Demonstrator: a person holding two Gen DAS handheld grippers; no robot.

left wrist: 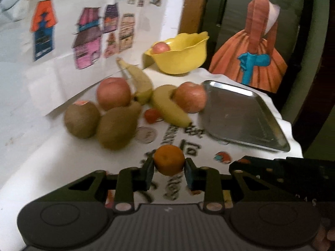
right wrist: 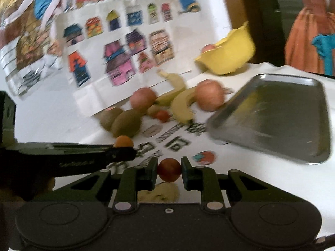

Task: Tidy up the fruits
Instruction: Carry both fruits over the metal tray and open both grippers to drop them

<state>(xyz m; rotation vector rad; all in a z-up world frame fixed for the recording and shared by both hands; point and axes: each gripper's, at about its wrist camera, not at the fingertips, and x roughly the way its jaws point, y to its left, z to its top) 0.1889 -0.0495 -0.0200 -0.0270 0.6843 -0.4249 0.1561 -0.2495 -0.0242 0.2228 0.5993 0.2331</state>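
A small orange (left wrist: 169, 160) sat pinched between the fingers of the left gripper (left wrist: 169, 172), above the white cloth (left wrist: 52, 156). The right gripper (right wrist: 169, 172) likewise clamped a small red fruit (right wrist: 169, 169). Ahead lay kiwis (left wrist: 82, 119), apples (left wrist: 113, 93) and bananas (left wrist: 167, 106) in a cluster, with the empty steel tray (left wrist: 240, 117) just to their right, reaching near the table edge. Bare printed cloth lay between grippers and pile. Only the right wrist view showed the left gripper from the side; the yellow bowl (left wrist: 182, 54) held one apple.
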